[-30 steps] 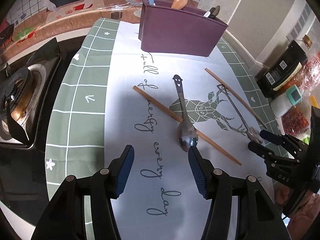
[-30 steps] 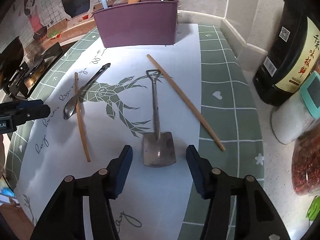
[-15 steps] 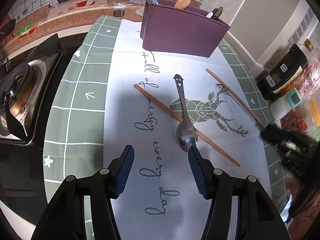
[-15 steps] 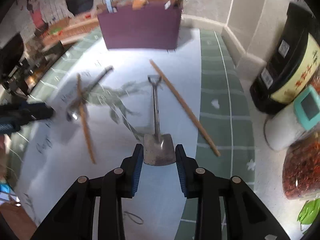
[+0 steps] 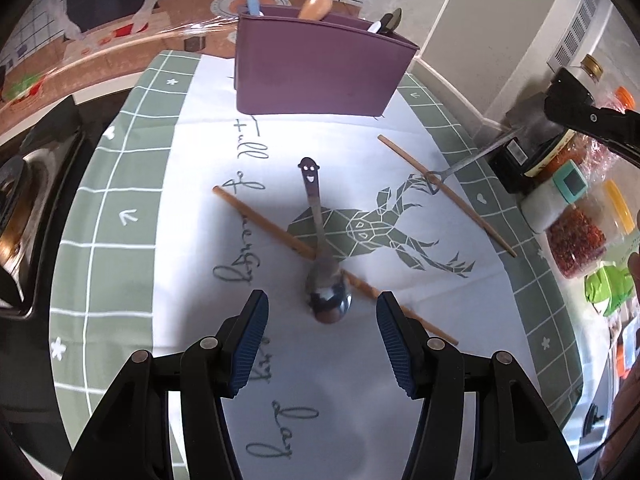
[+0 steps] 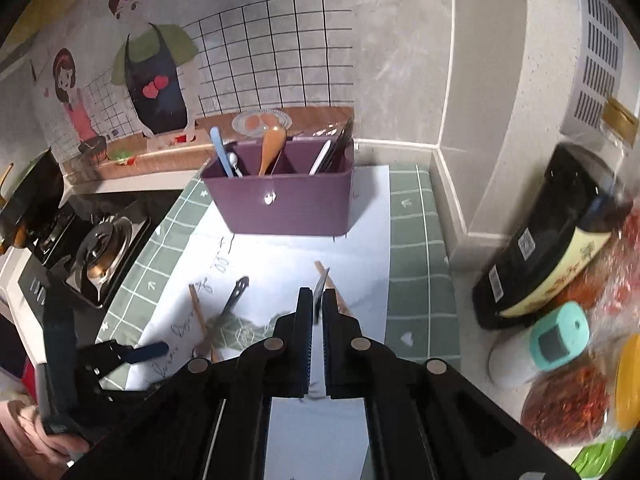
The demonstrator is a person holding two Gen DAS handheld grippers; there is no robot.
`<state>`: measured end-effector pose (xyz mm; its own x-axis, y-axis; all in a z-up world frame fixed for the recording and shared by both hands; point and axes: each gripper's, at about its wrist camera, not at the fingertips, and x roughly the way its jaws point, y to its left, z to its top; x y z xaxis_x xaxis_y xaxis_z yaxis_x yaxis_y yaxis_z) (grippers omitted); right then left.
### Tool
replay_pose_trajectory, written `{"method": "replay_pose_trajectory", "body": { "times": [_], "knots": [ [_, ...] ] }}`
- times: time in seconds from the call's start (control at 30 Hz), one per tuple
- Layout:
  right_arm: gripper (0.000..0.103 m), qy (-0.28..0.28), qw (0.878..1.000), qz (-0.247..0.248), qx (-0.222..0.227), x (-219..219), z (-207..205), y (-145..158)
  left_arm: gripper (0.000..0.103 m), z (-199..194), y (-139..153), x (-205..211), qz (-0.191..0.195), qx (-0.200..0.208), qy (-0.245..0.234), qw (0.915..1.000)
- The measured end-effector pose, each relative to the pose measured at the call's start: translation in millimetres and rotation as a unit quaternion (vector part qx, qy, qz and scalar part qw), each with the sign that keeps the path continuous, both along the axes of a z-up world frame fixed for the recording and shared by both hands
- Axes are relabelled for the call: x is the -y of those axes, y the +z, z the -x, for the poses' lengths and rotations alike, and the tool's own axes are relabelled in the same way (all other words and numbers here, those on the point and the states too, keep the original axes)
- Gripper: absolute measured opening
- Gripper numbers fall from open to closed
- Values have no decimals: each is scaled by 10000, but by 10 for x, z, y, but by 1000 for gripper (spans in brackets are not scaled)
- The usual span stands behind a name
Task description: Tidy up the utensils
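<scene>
Shovel-shaped spoon (image 5: 466, 162), clamped thinly by the just-closed right gripper (image 6: 317, 304), could twist loose mid-carry, while the left gripper (image 5: 320, 336) hangs released over the smiley spoon (image 5: 326, 288).

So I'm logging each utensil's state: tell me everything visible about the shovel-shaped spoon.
The shovel spoon is thin grey metal with a slim handle ending in an open triangular loop. Its blade is clamped in the shut right gripper, whose jaws just closed on it. It hangs lifted off the mat, handle tilted down over one chopstick; whether they touch is unclear.
</scene>
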<state>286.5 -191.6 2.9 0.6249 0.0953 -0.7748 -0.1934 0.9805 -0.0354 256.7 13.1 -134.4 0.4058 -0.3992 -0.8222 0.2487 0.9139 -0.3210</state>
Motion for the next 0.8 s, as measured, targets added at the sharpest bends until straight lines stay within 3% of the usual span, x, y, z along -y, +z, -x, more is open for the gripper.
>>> {"method": "replay_pose_trajectory", "body": {
  "times": [0.2, 0.5, 0.73, 0.8],
  "knots": [
    [3, 87, 9997, -198, -122, 65, -84, -68, 54, -223, 87, -3, 16, -89, 162, 9998],
    [4, 86, 9992, -347, -149, 120, -146, -138, 54, -226, 37, -62, 28, -252, 301, 9992],
    [2, 57, 9994, -302, 127, 73, -126, 124, 53, -263, 48, -109, 64, -332, 267, 9991],
    [2, 145, 9989, -425, 113, 60, -138, 202, 44, -307, 64, -70, 126, -391, 188, 9990]
  ]
}}
